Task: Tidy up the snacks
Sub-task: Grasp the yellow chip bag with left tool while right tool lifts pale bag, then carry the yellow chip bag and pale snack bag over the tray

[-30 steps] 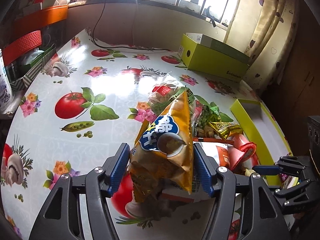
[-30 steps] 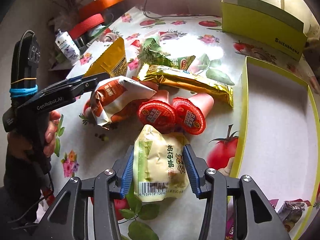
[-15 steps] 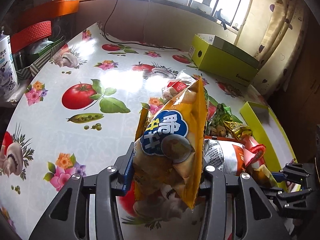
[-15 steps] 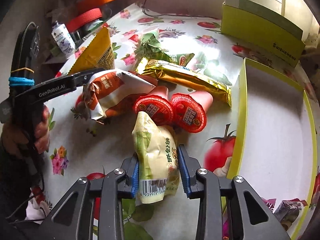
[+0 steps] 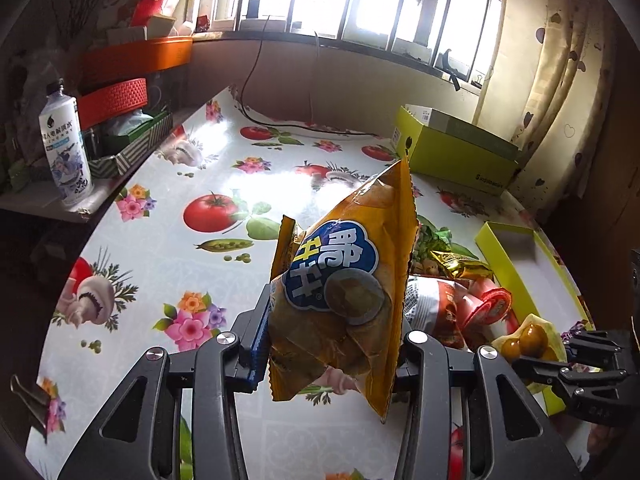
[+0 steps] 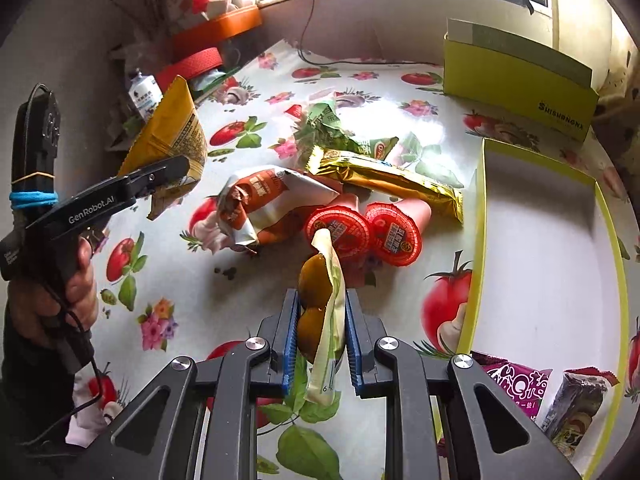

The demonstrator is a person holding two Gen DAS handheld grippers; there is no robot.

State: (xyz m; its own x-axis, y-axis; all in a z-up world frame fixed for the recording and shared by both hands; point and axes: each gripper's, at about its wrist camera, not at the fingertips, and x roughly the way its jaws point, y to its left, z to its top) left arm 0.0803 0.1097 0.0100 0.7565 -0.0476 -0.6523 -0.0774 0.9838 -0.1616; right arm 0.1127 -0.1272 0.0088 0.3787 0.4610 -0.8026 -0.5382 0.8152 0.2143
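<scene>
My left gripper [image 5: 332, 344] is shut on a yellow chip bag [image 5: 348, 292] and holds it above the table; the bag also shows in the right wrist view [image 6: 172, 136]. My right gripper [image 6: 320, 344] is shut on a pale green snack pouch [image 6: 324, 304] with brown balls inside, lifted off the table; it also shows in the left wrist view [image 5: 528, 336]. On the table lie an orange-white bag [image 6: 260, 200], two red-lidded cups [image 6: 364, 232], a gold packet [image 6: 384, 176] and a green packet [image 6: 324, 128]. The yellow-rimmed tray [image 6: 480, 216] is at the right.
A purple packet [image 6: 520, 384] and a dark packet [image 6: 576, 404] lie in the tray's near end. A yellow-green box [image 6: 516, 80] stands at the back right. A shelf at the left holds a bottle [image 5: 64, 148] and orange baskets [image 5: 116, 96].
Both grippers closed on their snacks and lifted them. The chip bag rose off the table; the green pouch turned on edge and rose between the right jaws.
</scene>
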